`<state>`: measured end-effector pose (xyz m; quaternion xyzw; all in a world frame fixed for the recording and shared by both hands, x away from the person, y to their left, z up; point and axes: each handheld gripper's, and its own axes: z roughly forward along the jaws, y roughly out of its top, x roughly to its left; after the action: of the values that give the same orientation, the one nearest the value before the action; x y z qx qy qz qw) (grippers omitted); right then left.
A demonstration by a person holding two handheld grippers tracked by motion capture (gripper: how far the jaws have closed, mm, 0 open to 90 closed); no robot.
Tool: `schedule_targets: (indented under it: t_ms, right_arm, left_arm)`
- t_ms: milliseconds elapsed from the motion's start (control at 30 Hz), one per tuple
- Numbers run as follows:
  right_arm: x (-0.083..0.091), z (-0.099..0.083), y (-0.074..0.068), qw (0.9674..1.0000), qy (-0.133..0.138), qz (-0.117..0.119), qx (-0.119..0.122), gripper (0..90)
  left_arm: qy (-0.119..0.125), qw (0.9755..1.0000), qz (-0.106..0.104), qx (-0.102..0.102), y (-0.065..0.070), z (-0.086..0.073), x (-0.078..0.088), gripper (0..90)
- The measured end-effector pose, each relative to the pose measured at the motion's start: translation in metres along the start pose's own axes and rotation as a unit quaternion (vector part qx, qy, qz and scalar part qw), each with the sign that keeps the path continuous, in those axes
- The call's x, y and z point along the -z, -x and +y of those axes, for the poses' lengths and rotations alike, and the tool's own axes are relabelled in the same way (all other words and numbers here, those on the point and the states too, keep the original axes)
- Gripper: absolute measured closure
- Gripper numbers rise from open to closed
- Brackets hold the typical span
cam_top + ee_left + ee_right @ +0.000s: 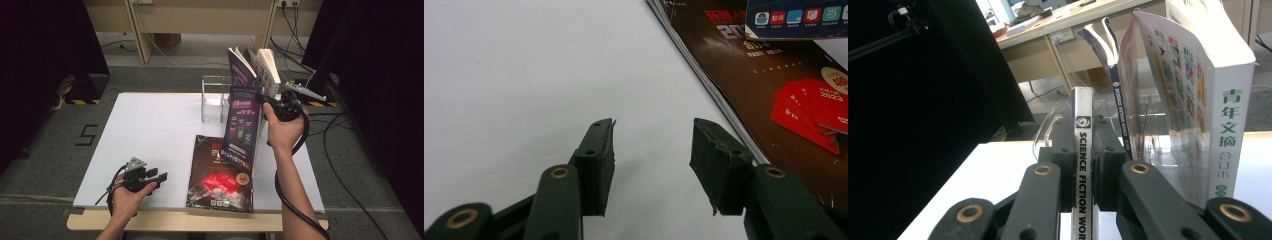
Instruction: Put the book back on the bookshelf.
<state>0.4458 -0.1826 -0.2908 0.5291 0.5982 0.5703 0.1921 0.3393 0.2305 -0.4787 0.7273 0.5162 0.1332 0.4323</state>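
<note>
My right gripper is raised over the table's right side, shut on the spine of a purple magazine that hangs upright. In the right gripper view both pads press the white spine of that magazine, the right gripper pointing toward a clear holder. A dark magazine with red cards on its cover lies flat near the front edge. My left gripper rests low at the front left, open, with bare white table between the jaws of the left gripper. The dark magazine lies just to its right.
The clear holder stands at the back of the white table, with a blue-spined magazine and a thick white-spined book upright beside it. Black curtains flank the table, and cables run across the floor at the right.
</note>
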Motion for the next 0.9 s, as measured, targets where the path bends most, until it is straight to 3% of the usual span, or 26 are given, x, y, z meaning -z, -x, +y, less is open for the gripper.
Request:
schedule_targets:
  t_ms: [900]
  right_arm:
    - [-0.0038, 0.0093, -0.0036, 0.9997, 0.024, -0.005, 0.006, 83.1]
  left_arm:
    - [-0.002, 1.0000, 0.003, -0.001, -0.0014, -0.0005, -0.0001, 51.3]
